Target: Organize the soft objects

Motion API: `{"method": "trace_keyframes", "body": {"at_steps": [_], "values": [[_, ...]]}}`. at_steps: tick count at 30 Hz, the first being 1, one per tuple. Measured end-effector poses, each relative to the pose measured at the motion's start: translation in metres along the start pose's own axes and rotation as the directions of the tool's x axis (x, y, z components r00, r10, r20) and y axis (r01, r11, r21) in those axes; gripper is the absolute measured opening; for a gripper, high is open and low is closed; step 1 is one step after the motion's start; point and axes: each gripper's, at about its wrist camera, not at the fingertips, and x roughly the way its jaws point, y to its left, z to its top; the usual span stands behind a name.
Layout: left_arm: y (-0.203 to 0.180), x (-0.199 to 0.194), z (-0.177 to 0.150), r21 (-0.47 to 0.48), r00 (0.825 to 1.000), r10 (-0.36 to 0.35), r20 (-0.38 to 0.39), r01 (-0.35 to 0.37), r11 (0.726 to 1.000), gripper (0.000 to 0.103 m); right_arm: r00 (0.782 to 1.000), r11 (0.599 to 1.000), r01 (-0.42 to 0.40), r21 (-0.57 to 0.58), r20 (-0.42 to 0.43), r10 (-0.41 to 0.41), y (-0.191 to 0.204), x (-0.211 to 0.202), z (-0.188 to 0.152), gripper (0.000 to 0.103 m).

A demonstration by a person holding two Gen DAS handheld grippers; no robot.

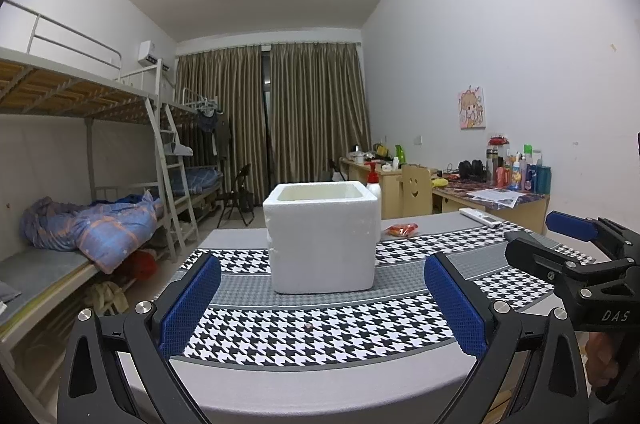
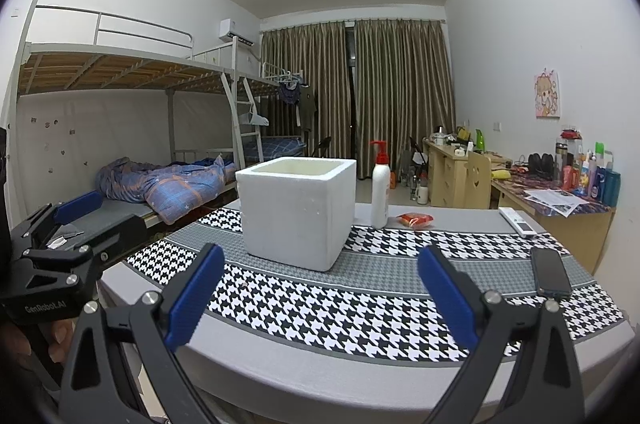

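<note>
White foam box [image 2: 298, 210] stands open-topped mid-bench, likely the bin for the soft things. Both grippers hover short of it with fingers spread wide and empty: the left gripper [image 1: 322, 308] squarely before the box, the right gripper [image 2: 320, 298] toward its right front corner. Behind the box to its right lies a red soft packet [image 2: 415, 219], beside a white pump bottle [image 2: 380, 190]. A remote [image 2: 517, 221] and a phone [image 2: 551, 272] lie further right, clear of the reach.
</note>
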Motion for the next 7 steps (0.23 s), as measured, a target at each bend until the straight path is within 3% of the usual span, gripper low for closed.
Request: {"method": "trace_keyframes", "body": {"at_steps": [7], "values": [[0.0008, 0.0004, 0.0, -0.003, 1.0, -0.002, 0.003, 0.002, 1.0, 0.102, 1.0, 1.0, 0.001, 0.0, 0.0, -0.001, -0.0007, -0.0014, 0.0002, 0.099]]}}
